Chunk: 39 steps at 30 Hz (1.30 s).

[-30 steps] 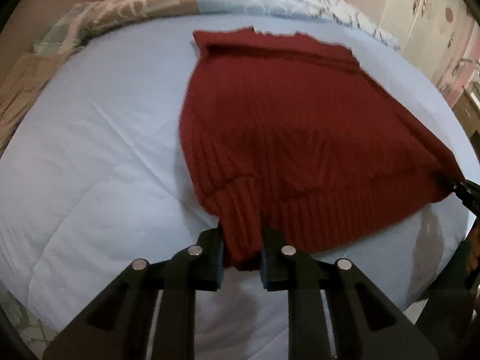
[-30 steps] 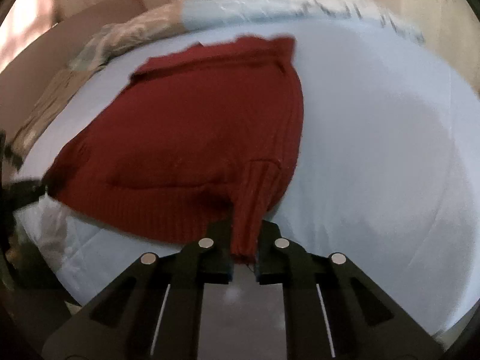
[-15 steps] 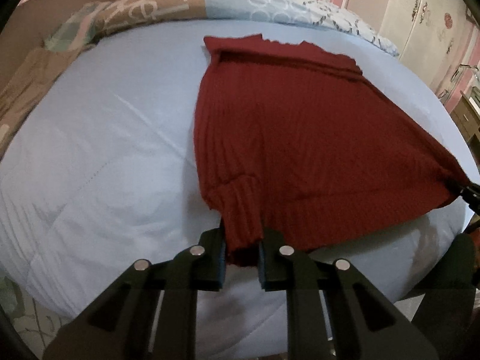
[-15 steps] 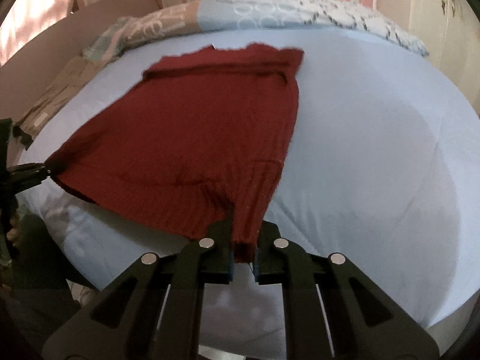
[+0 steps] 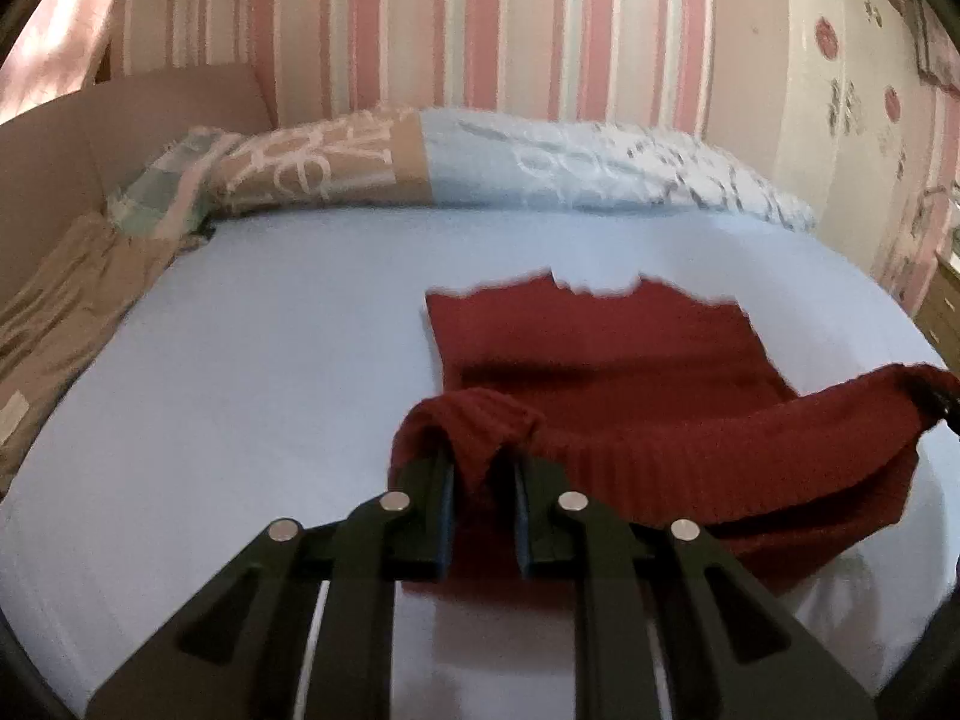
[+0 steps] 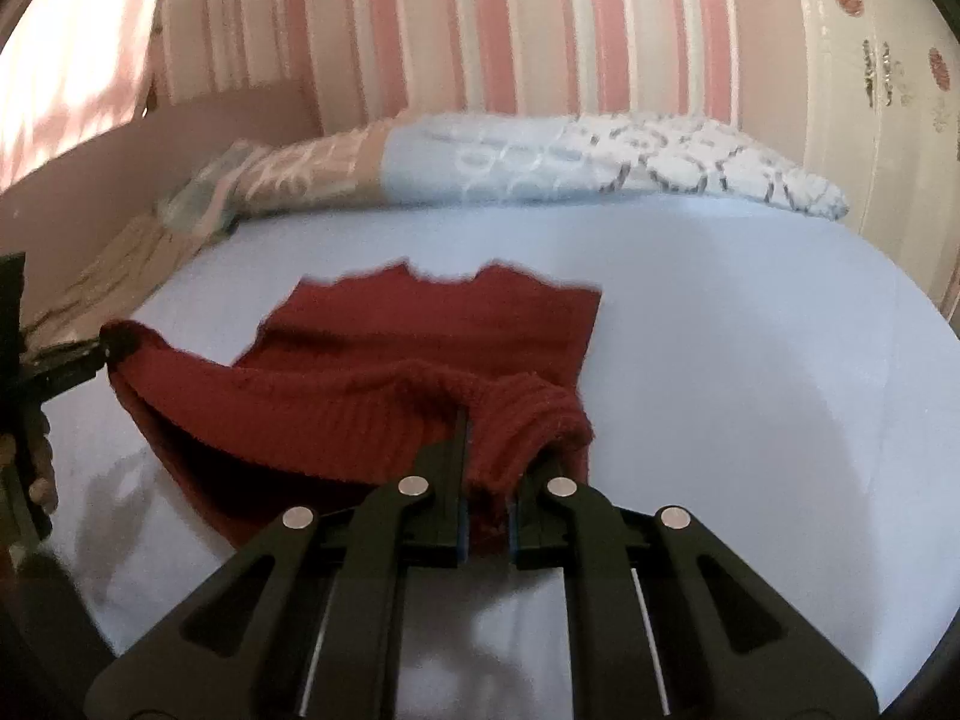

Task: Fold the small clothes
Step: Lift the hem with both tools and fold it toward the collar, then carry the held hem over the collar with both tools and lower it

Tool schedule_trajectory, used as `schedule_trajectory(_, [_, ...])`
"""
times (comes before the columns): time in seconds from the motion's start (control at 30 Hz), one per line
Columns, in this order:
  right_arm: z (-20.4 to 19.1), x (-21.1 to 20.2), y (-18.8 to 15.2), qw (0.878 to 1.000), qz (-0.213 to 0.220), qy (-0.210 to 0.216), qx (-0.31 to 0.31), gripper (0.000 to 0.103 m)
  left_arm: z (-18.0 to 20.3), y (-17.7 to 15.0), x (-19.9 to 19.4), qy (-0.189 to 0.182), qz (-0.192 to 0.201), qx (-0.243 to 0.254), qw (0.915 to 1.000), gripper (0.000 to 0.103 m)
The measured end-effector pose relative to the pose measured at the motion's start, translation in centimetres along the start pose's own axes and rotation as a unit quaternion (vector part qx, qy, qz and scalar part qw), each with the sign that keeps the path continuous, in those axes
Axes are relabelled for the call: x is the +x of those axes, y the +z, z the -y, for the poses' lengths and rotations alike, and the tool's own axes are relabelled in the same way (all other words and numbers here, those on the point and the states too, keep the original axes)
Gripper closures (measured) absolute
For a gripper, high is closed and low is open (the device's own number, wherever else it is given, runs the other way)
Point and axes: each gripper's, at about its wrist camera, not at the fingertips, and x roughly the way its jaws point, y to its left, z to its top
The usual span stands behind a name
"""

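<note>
While both lower corners of the dark red ribbed knit sweater [image 5: 600, 354] hang lifted, its collar end lies flat on the pale blue bedsheet [image 5: 270, 330], right of centre in the left wrist view; left gripper [image 5: 480, 468] is clamped on the near left hem corner, knit bunched between its pads; right gripper [image 6: 486, 468] is clamped on the opposite hem corner, fabric pinched tight; hem sags in a shallow arc between the two, so the step in hand looks like carrying the bottom edge toward the collar for a halving fold. To do it well, judged from this: keep both tongs level with each other and apart enough to hold the hem taut; travel straight toward the far patterned pillow [image 5: 480, 162]; lay hem edge onto the shoulder line squarely, then let go together. Risk: thick rib cuff may drag the lower layer and wrinkle it; one side leading would skew the fold.
</note>
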Motion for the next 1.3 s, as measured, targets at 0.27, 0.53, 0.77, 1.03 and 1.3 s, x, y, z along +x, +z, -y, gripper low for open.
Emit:
schedule_trajectory(0.27, [3.2, 7.9, 6.3, 0.999, 0.022, -0.003, 0.049, 0.094, 0.6, 8.0, 7.6, 0.013, 0.042, 0.022, 0.9988, 0.087])
schedule_trajectory(0.53, [4.5, 17.6, 11.5, 0.998, 0.005, -0.012, 0.058, 0.094, 0.1, 13.2, 17.8, 0.025, 0.031, 0.035, 0.9986, 0.087])
schedule_trajectory(0.77, [6.0, 27.9, 10.1, 0.992, -0.090, -0.026, 0.080, 0.094, -1.2, 11.5, 27.2, 0.036, -0.050, 0.028, 0.9977, 0.087])
schedule_trajectory(1.03, [7.3, 26.5, 11.3, 0.991, -0.065, 0.030, 0.110, 0.039, -1.7, 12.0, 26.8, 0.052, -0.043, 0.050, 0.9965, 0.029])
schedule_trajectory(1.3, [7.5, 23.3, 11.9, 0.998, -0.052, -0.005, 0.044, 0.030, -4.7, 15.3, 21.3, 0.011, -0.014, 0.013, 0.9998, 0.013])
